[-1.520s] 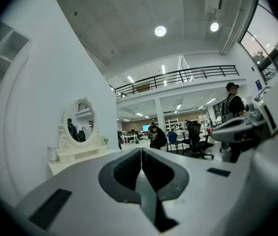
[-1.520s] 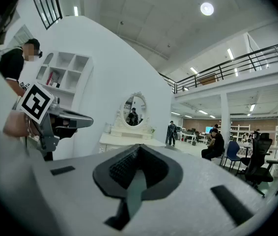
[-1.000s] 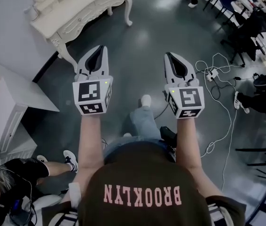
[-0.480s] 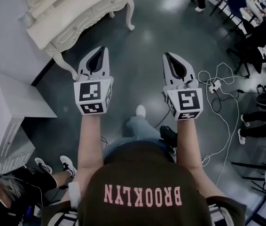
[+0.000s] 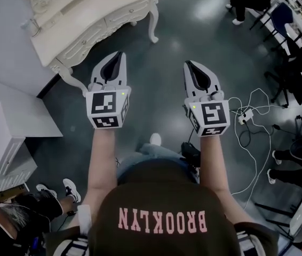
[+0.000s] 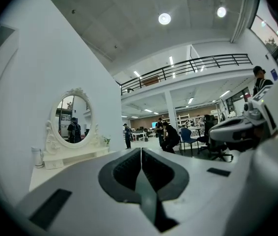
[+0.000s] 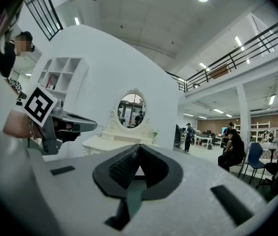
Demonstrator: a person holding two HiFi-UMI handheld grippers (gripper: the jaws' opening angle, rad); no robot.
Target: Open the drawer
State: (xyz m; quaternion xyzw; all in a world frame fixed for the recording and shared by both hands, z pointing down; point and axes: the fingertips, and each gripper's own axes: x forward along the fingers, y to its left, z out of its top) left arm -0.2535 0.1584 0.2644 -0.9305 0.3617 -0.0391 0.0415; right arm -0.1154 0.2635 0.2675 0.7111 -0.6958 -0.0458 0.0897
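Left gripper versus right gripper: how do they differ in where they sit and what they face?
The left gripper has its tips close to a leg of the dressing table; the right gripper is over the floor, nearer the cables. The left gripper's view has the oval mirror off to its left; the right gripper's has it nearly straight ahead. Both are shut and empty.

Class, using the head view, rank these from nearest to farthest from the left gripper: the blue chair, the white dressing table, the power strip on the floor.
Measured from the left gripper:
1. The dressing table, just ahead and to its left.
2. The power strip, on the floor off to the right, beyond the right gripper.
3. The blue chair, far off at the upper right.
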